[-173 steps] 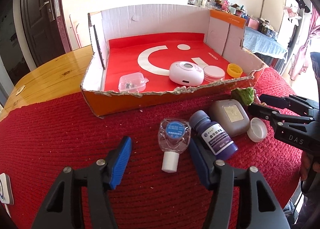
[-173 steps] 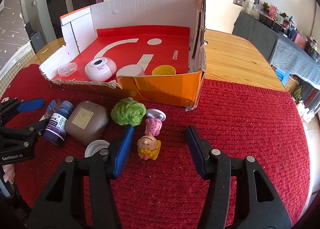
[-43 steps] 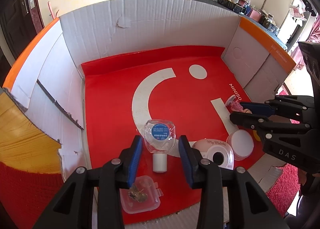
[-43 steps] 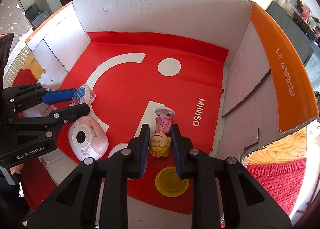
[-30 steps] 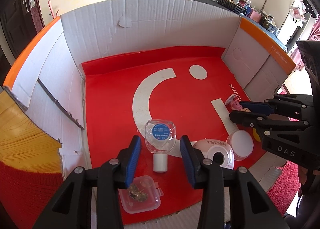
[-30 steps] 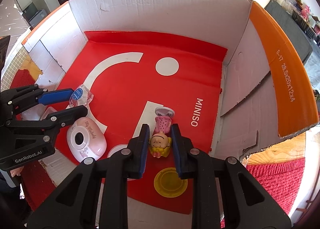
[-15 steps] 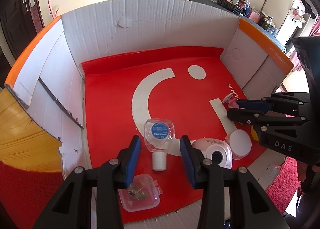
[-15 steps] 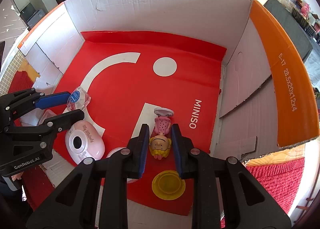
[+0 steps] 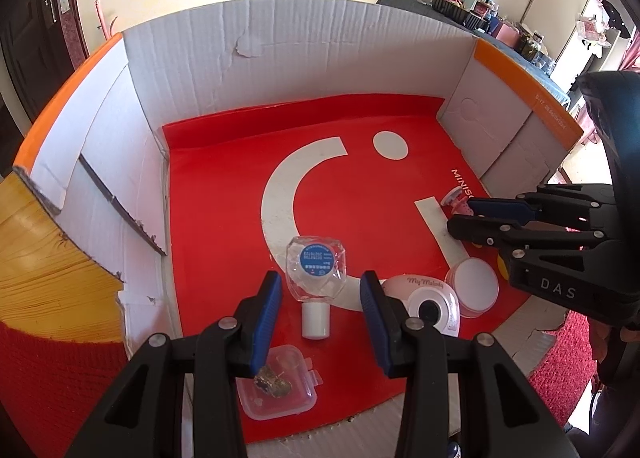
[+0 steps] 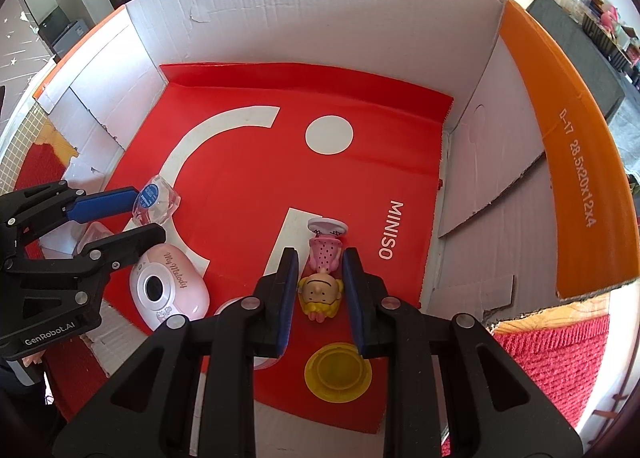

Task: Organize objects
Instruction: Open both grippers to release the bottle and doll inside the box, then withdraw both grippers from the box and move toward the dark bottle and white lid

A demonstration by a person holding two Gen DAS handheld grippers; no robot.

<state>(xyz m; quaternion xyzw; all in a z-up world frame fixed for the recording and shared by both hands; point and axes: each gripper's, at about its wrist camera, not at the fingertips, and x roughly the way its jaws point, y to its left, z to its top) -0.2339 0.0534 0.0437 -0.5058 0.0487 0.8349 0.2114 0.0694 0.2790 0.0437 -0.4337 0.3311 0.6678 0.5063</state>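
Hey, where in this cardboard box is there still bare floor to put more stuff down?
Free: the far half of the box floor, from the back wall past the white dot, and beside the MINISO lettering. Crowded: the near edge, with the clear case, small bottle, pink device, round tin, doll and yellow lid.

Inside the cardboard box (image 9: 280,57) on its red floor: clear bottle (image 9: 316,266) with blue label and white cap, flat, toward the near edge; doll figure (image 10: 322,278) with yellow hair, pink dress, on its back, nearer the right wall.
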